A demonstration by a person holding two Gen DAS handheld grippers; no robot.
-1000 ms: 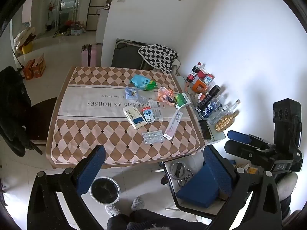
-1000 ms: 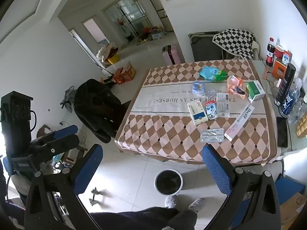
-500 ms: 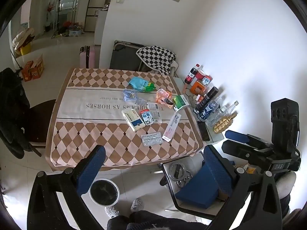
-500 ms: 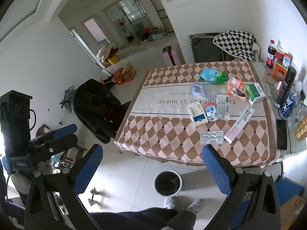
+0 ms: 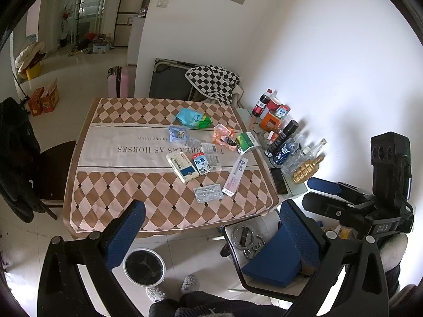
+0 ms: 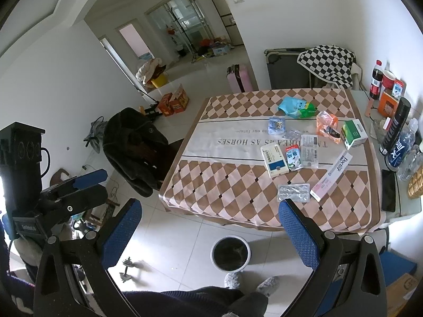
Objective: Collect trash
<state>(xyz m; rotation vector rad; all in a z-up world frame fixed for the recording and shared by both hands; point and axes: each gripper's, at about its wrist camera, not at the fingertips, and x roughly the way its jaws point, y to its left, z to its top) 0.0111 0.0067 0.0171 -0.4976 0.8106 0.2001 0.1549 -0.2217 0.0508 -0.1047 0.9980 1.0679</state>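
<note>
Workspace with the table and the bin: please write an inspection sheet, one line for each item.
Surface: table under a diamond-pattern cloth, printed band across it.
Job's things: blister pack, long white box, blue-white box, milk sachet, green box, orange wrapper, blue-green bag; lined bin on the floor before the table.
Clutter: bottles and phone on the side table.
Grippers: left gripper and right gripper open, holding nothing, short of the table.
Cables: nothing seen on the table.
Surroundings: black coat on a chair, dumbbell on the floor.

Left gripper [image 5: 208,233]: black frame, silver screws, blue textured pads [image 5: 126,233]. Right gripper [image 6: 208,233]: same build.
</note>
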